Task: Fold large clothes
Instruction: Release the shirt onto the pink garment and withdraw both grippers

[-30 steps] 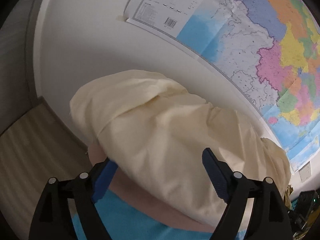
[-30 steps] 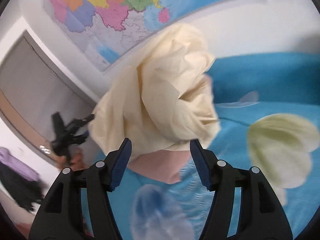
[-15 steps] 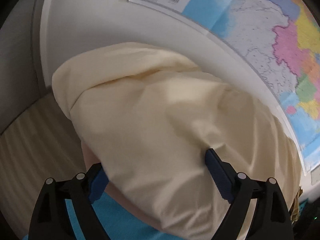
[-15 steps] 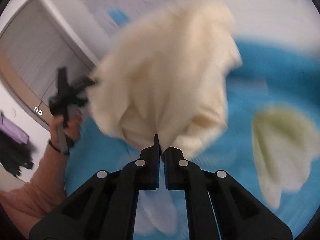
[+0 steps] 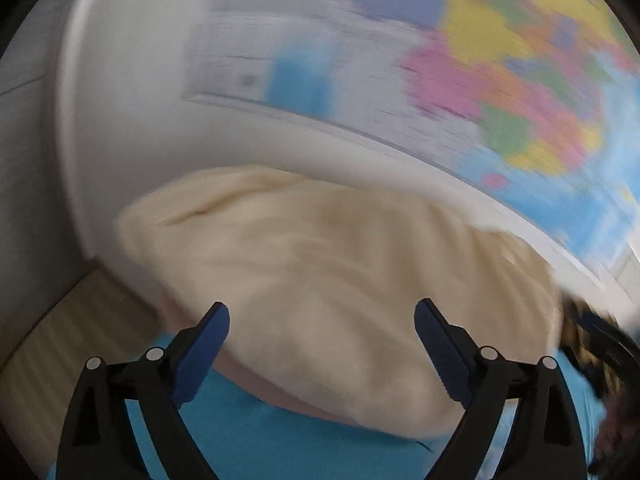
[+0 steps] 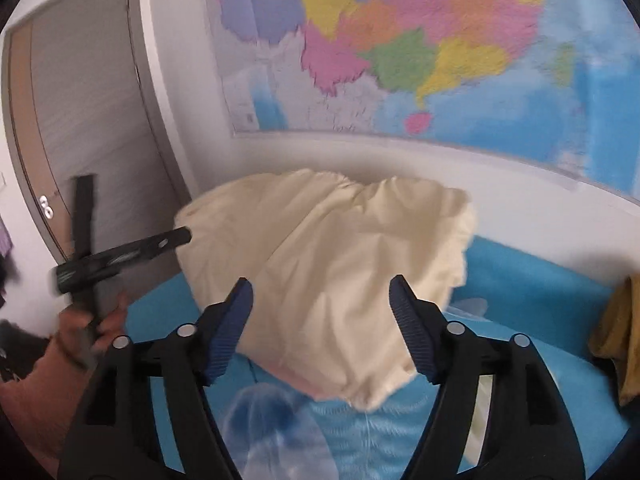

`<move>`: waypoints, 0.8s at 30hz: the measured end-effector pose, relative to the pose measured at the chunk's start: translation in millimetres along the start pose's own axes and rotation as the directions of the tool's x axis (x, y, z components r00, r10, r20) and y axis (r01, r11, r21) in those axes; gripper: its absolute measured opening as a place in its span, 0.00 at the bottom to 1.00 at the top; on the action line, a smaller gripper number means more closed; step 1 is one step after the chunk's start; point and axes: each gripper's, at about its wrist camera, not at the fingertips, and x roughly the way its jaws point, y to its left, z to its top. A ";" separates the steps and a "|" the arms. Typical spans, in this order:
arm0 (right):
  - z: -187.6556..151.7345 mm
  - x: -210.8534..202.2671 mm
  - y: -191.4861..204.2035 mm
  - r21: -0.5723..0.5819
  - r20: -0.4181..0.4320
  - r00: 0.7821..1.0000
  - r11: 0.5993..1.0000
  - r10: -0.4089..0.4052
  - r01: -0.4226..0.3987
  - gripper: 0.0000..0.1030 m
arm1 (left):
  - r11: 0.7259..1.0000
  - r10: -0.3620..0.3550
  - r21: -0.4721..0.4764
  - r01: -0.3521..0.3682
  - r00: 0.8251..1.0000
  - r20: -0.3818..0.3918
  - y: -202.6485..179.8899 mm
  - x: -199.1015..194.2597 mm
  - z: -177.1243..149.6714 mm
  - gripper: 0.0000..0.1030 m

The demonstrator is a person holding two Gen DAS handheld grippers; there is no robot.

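A cream-coloured garment [image 6: 340, 280] lies bunched in a puffy heap on the blue bedsheet [image 6: 540, 292], next to the wall. It also fills the middle of the blurred left wrist view [image 5: 340, 292]. My right gripper [image 6: 322, 304] is open and empty, its jaws spread just in front of the heap. My left gripper [image 5: 322, 328] is open and empty, close to the heap's near edge. The left gripper also shows in the right wrist view [image 6: 120, 256], held in a hand at the heap's left side.
A coloured map [image 6: 400, 48] hangs on the white wall behind the bed. A grey door [image 6: 92, 120] stands at the left. A mustard-yellow cloth [image 6: 620, 332] lies at the bed's right edge. The sheet has pale flower prints [image 6: 276, 424].
My right gripper was shut on the cream garment half a second ago and is now open; the garment has dropped into a heap. Both views have swung; the left gripper stayed open.
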 end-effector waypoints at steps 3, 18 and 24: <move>-12.6 49.5 -14.0 0.054 -0.131 0.991 0.998 -0.006 0.013 0.55 | 0.998 -0.020 0.054 0.023 0.998 -0.053 -23.7 17.9 -12.5 0.90; -33.5 -7.6 3.4 0.057 0.008 1.000 0.998 0.015 -0.016 0.75 | 0.990 0.088 0.106 -0.088 0.996 0.006 -62.0 -8.0 -34.8 0.93; -39.2 -22.4 22.2 0.010 0.038 0.999 1.000 -0.015 0.015 0.91 | 0.983 0.152 0.102 -0.152 0.988 0.014 -72.3 -26.2 -47.8 0.93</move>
